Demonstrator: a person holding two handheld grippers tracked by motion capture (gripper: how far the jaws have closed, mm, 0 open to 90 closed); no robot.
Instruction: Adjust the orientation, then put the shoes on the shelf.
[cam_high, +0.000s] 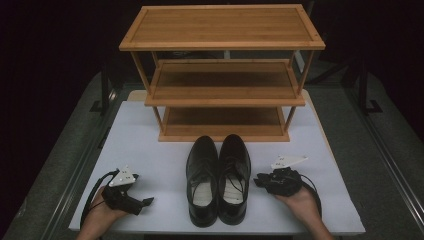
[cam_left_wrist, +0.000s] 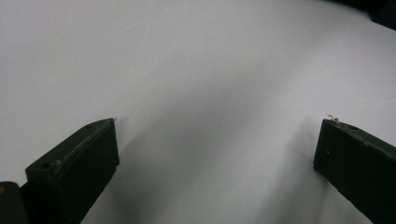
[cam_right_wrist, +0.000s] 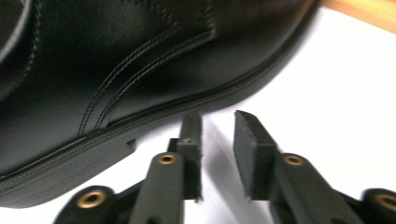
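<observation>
A pair of black leather lace-up shoes stands side by side on the white table, toes toward the rack: the left shoe and the right shoe. My right gripper lies just right of the right shoe, pointing at its side. In the right gripper view the jaws stand a narrow gap apart with nothing between them, close to the shoe's sole and side without touching. My left gripper rests left of the shoes. Its jaws are wide open over bare white table.
A three-tier bamboo shoe rack stands at the back of the table, right behind the shoe toes; a corner of it shows in the right gripper view. Dark floor and metal rails flank the table on both sides.
</observation>
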